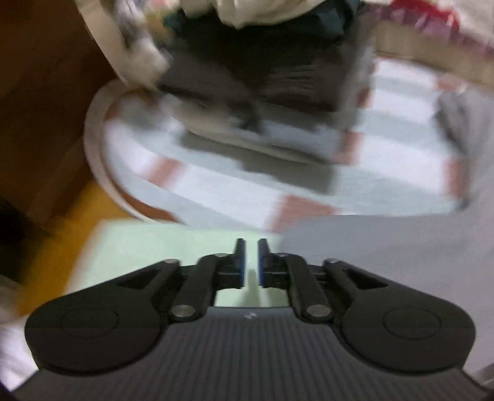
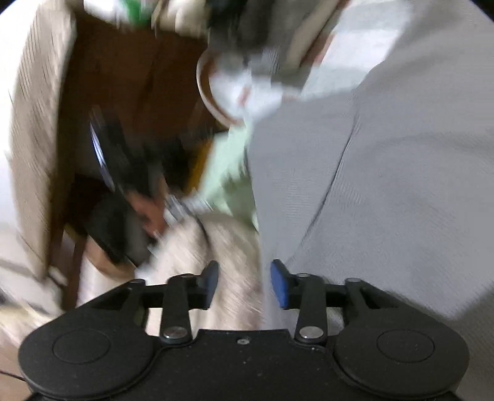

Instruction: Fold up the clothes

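Nearest the left wrist camera, the left gripper pointed down over a pale green cloth, its blue-padded jaws parted by a narrow slit with nothing between them. Just right of the green cloth lay a grey garment, spread flat and plain. Beyond both, a white cloth with grey stripes and reddish blocks covered a round table with a pale rim. On that striped cloth sat a folded stack of dark clothes, heavily blurred, with a cream piece on top of the heap behind it and something red at the far right. Brown wooden furniture filled the left side, with a yellow-orange patch below it.

Nearest the right wrist camera, the right gripper had its jaws spread well apart, holding nothing; the edge of the grey garment ran up between them, the pads clear of it. That garment filled the right half of the view, with a long crease curving through it. To its left lay a cream ribbed fabric, then the green cloth farther on. Left of these, a hand held the other black gripper, too smeared to read in this view. At the far top, the rim of the round table showed beside the brown wood.
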`<move>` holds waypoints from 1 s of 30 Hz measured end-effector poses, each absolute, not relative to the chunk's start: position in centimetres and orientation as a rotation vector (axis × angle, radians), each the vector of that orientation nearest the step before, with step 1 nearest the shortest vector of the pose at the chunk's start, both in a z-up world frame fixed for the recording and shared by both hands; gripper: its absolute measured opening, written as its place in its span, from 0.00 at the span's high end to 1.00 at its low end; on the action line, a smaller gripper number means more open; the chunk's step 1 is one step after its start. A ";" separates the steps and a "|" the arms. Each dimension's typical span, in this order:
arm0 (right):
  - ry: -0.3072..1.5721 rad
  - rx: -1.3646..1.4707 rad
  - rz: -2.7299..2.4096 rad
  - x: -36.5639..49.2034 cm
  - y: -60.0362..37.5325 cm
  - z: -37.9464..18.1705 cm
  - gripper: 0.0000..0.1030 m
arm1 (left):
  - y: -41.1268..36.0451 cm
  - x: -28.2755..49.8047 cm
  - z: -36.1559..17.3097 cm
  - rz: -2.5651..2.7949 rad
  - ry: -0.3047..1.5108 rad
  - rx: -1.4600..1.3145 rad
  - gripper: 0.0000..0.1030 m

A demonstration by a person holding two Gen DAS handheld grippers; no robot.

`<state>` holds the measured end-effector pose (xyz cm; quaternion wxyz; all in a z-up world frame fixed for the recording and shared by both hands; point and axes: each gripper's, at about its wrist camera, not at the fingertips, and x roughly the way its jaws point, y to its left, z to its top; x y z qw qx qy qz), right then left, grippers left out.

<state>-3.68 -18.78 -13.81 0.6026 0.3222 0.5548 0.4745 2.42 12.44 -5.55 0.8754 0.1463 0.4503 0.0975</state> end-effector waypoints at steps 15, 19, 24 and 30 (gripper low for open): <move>0.849 0.608 0.102 3.5 -45.7 -5.2 0.45 | 0.8 10.3 -3.8 -0.325 0.835 -0.093 0.46; 0.860 0.622 -0.047 5.6 -50.1 -6.6 0.45 | -1.9 15.0 -6.9 -0.309 0.879 -0.056 0.46; 0.812 0.778 -0.109 5.7 -55.4 -9.3 0.45 | -5.1 19.1 -9.6 -0.286 0.922 0.034 0.37; 0.929 0.808 -0.093 7.6 -58.5 -13.2 0.45 | -6.3 23.0 -10.2 -0.384 0.941 -0.059 0.36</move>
